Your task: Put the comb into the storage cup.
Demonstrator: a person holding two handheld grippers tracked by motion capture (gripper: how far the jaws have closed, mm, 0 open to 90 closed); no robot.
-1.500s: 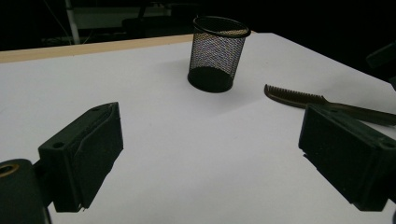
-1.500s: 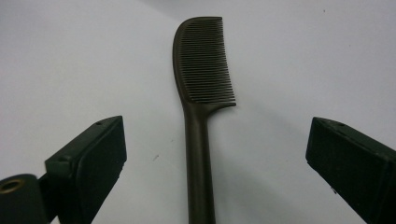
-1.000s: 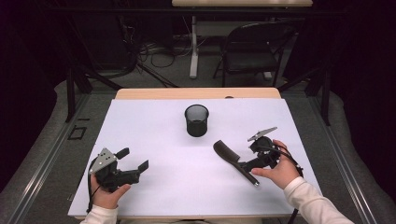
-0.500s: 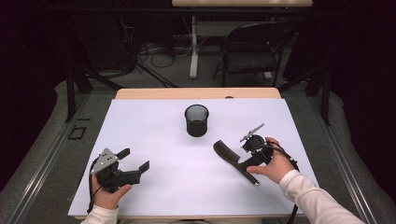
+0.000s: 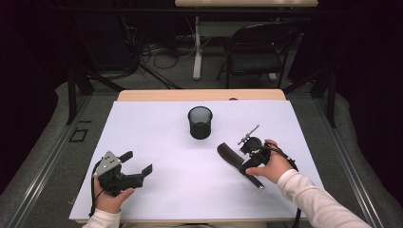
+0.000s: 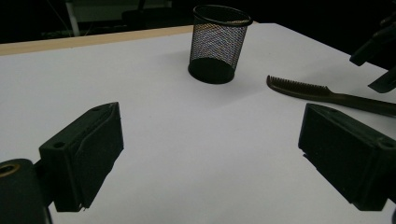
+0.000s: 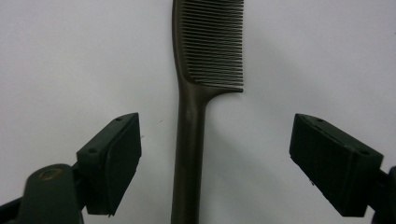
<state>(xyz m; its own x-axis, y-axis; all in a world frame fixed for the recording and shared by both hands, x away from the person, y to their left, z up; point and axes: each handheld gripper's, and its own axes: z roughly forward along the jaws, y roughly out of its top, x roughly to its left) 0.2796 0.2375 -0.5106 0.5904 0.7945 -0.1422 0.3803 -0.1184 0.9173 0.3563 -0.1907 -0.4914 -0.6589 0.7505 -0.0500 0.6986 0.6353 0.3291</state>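
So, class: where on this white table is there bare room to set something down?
Free: the wide patch between the left gripper, the mesh cup and the comb, plus the table's far-left corner. Crowded: near right, where the right gripper straddles the comb.

High view overhead facing forward, gripper views low, close, sharing comb (image 7: pixel 189 154)

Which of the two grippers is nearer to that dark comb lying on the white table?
The right. The right gripper hangs directly over the comb, its open jaws straddling the handle without touching. The left gripper sits far across the table, near the person's side.
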